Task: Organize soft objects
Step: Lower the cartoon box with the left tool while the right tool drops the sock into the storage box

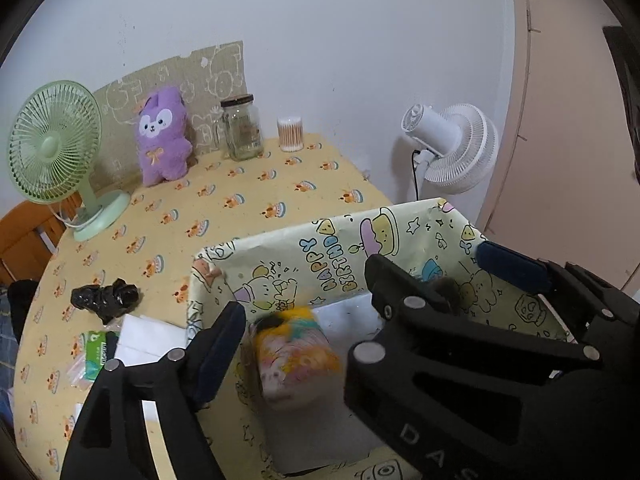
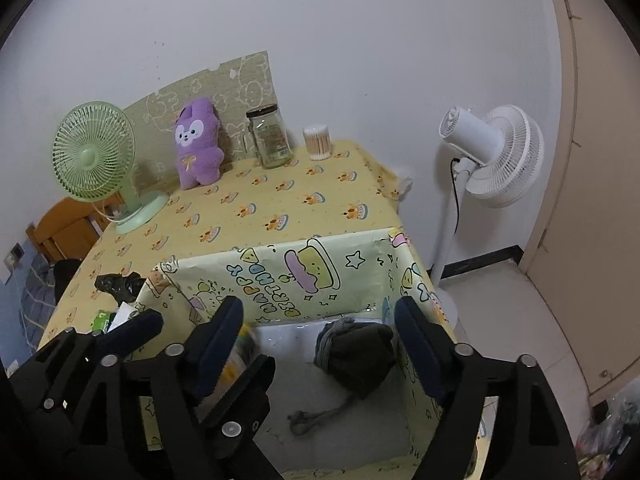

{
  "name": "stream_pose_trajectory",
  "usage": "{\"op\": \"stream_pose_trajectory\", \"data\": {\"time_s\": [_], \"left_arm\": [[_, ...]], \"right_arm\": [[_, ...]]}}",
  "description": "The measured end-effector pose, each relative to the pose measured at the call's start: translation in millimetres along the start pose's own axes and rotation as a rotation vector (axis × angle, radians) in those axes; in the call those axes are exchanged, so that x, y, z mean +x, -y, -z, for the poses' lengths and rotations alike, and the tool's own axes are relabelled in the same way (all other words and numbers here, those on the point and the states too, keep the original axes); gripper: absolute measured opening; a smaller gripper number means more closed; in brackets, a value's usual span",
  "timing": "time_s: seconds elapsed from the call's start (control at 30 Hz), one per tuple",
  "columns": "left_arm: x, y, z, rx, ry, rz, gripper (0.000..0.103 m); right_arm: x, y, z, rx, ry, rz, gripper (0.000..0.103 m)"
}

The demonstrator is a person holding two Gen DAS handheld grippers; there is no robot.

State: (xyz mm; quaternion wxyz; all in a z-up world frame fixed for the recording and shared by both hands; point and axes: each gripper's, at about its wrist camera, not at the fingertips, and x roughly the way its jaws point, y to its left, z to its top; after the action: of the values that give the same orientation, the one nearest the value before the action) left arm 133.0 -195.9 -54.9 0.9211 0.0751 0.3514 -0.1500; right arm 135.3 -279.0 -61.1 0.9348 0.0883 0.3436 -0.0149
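Observation:
A box wrapped in birthday-print paper (image 1: 320, 248) (image 2: 280, 272) stands at the near right of the table. On its pale floor lie a colourful yellow, teal and pink soft roll (image 1: 296, 356) and a dark cloth bundle (image 2: 356, 352) with a grey cord. My left gripper (image 1: 308, 304) hangs open over the roll and does not touch it. My right gripper (image 2: 318, 308) is open above the dark bundle, which lies nearer its right finger. In the right wrist view, the left gripper's fingers (image 2: 136, 330) overlap mine at the lower left. A purple plush (image 1: 162, 136) (image 2: 196, 144) leans against the back wall.
On the yellow tablecloth stand a green desk fan (image 1: 56, 148), a glass jar (image 1: 242, 128) and a tub of cotton swabs (image 1: 291, 134). A crumpled black bag (image 1: 106, 298), a green packet (image 1: 96, 354) and white paper (image 1: 152, 340) lie left of the box. A white floor fan (image 2: 488, 152) stands beyond the table's right edge.

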Motion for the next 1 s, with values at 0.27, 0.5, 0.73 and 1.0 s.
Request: {"op": "stream_pose_trajectory", "data": {"time_s": [0.27, 0.5, 0.73, 1.0], "left_arm": [[-18.6, -5.5, 3.2, 0.019, 0.03, 0.001, 0.089], [-40.9, -11.2, 7.6, 0.019, 0.069, 0.005, 0.089], [-65.7, -21.3, 13.8, 0.014, 0.112, -0.002, 0.089], [-89.5, -34.8, 21.9, 0.016, 0.151, 0.008, 0.089]], "right_arm": [[-19.3, -10.7, 3.5, -0.01, 0.018, 0.044, 0.093], [-41.2, -23.0, 6.7, -0.015, 0.053, 0.053, 0.093], [-63.9, -39.1, 10.9, -0.016, 0.086, 0.068, 0.094], [-88.7, -61.9, 14.8, -0.045, 0.137, 0.099, 0.096]]}}
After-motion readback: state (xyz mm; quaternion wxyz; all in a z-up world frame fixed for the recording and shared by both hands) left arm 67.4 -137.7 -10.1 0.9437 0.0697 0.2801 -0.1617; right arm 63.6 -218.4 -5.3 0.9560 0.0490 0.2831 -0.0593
